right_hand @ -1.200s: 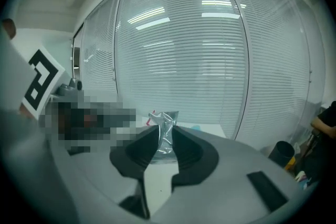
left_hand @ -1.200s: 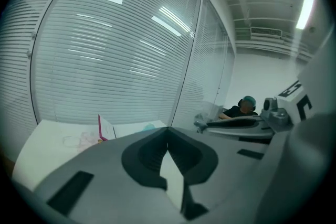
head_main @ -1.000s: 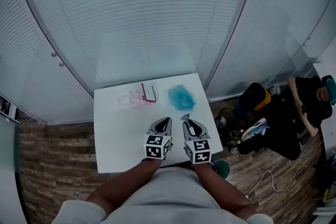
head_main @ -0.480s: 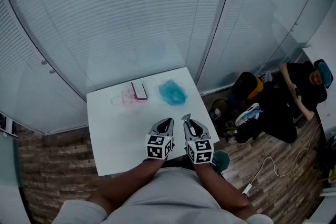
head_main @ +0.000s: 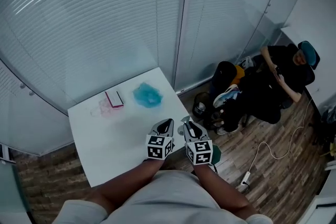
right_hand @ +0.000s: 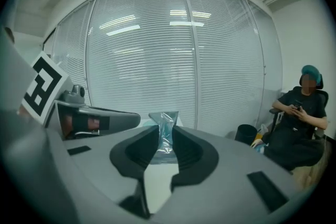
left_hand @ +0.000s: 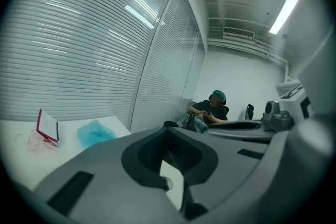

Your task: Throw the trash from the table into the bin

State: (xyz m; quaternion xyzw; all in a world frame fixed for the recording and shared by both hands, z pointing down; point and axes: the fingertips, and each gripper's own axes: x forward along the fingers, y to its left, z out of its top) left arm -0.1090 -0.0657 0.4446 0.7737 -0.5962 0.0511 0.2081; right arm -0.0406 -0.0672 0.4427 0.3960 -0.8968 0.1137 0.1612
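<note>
My right gripper (head_main: 187,121) (right_hand: 164,136) is shut on a crumpled clear plastic wrapper (right_hand: 164,124) that sticks up from between its jaws; it hovers at the right edge of the white table (head_main: 105,139). My left gripper (head_main: 165,124) (left_hand: 169,132) hangs beside it over the table with its jaws together and nothing in them. On the far side of the table lie a blue crumpled wad (head_main: 146,95) (left_hand: 93,132), a pink wrapper (head_main: 101,108) and a small card (head_main: 114,98) (left_hand: 48,126). A small black bin (head_main: 200,108) (right_hand: 244,134) stands on the floor right of the table.
Glass walls with blinds (head_main: 105,23) close off the far side. A seated person (head_main: 283,78) with bags (head_main: 228,78) is on the wooden floor past the bin. A cable (head_main: 265,152) runs over the floor, and a teal object (head_main: 217,153) sits below my right gripper.
The view has swung to the right: the table slid left in the picture, and the bin and the person came nearer the middle. Both grippers moved right together, and the right one kept its wrapper.
</note>
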